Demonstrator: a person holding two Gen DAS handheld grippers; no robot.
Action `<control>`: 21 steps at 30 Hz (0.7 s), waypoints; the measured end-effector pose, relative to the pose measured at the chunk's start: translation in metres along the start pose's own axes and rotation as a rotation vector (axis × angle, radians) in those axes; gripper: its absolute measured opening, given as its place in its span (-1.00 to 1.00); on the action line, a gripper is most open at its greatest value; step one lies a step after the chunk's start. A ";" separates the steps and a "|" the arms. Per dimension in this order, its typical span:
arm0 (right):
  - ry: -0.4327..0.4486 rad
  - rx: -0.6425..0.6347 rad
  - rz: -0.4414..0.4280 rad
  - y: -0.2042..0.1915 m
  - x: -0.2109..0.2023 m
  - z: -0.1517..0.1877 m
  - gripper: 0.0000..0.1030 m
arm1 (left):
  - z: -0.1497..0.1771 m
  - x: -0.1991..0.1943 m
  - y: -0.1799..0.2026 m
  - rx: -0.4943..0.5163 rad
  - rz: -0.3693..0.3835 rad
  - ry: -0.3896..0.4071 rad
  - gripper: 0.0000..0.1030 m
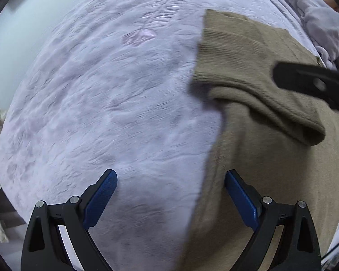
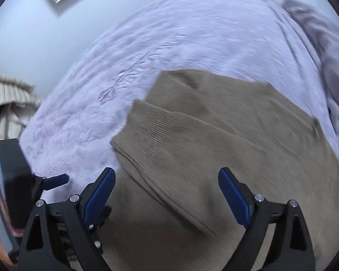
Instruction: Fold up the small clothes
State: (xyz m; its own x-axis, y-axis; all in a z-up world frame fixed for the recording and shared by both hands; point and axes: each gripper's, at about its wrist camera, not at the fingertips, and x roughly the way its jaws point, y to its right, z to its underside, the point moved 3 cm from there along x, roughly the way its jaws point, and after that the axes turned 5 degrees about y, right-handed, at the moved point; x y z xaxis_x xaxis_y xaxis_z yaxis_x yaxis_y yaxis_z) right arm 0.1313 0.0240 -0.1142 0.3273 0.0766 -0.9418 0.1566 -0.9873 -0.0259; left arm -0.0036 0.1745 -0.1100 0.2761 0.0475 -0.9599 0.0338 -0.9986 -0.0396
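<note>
We are looking down on a bed covered by a pale lilac bedspread [image 1: 101, 103], its crinkled surface filling most of both views. Near its middle we see a small embroidered mark [image 1: 139, 36], well to the left of the clothing.

On the right part of the bedspread lies a brown sweater [image 2: 248, 140], the garment we are folding. It rests flat on the cover, and one sleeve [image 2: 160, 135] is laid across the body, its ribbed cuff [image 1: 217, 52] pointing toward the left edge of the garment. In the left wrist view the sleeve forms a thick fold over the body.

At the far right of the bed, beyond the sweater, we see a bunched grey-lilac blanket [image 1: 321, 22]. At the left edge of the right wrist view a cream ribbed fabric [image 2: 9, 90] shows beside the bed; we cannot tell what it is.

Our right gripper [image 2: 167, 199] hangs over the sweater with its blue fingers [image 2: 99, 194] spread wide and nothing between them; it touches no cloth that we can see. Our left gripper [image 1: 170, 198] hovers over the sweater's left edge, one finger above the bedspread and the other above the brown knit, equally wide apart and empty.
</note>
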 end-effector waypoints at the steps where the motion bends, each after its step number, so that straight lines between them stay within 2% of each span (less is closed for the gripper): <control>1: -0.004 -0.015 -0.003 -0.010 0.009 -0.007 0.82 | 0.002 -0.001 -0.006 -0.009 -0.001 0.000 0.88; 3: -0.020 -0.058 0.019 -0.032 0.032 -0.017 0.81 | 0.005 -0.004 -0.015 -0.024 -0.007 0.004 0.88; 5: -0.044 -0.150 0.116 -0.050 0.053 -0.018 0.80 | 0.008 -0.006 -0.024 -0.035 -0.018 0.007 0.87; 6: -0.053 -0.194 0.186 -0.056 0.063 -0.016 0.58 | 0.010 -0.007 -0.028 -0.045 -0.012 0.007 0.87; 7: -0.051 -0.212 0.234 -0.056 0.068 -0.015 0.23 | 0.011 -0.008 -0.032 -0.052 -0.011 0.007 0.88; 8: -0.044 -0.179 0.218 -0.051 0.067 -0.017 -0.51 | 0.011 -0.009 -0.035 -0.057 -0.009 0.008 0.88; 10: 0.011 0.025 0.118 -0.025 0.048 -0.023 -0.62 | 0.010 -0.012 -0.039 -0.056 -0.006 0.019 0.88; 13: 0.116 0.245 0.047 0.021 0.010 -0.028 -0.67 | -0.005 -0.016 -0.040 -0.047 0.012 0.036 0.88; 14: 0.137 0.297 0.044 0.035 -0.002 -0.027 -0.76 | -0.010 -0.017 -0.038 -0.042 0.017 0.044 0.88; 18: 0.222 0.523 0.089 0.115 -0.052 -0.004 -0.77 | -0.040 -0.021 -0.017 -0.012 0.045 0.089 0.88; 21: 0.213 0.656 0.151 0.170 -0.069 0.031 -0.77 | -0.060 -0.018 -0.001 0.023 0.061 0.109 0.88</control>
State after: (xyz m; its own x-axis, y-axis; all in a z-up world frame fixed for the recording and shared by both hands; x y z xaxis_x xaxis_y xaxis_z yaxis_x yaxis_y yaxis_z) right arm 0.1068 -0.1530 -0.0637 0.4872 -0.1082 -0.8666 -0.4767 -0.8644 -0.1600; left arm 0.0494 0.1755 -0.0763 0.3794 -0.0122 -0.9252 -0.0081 -0.9999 0.0099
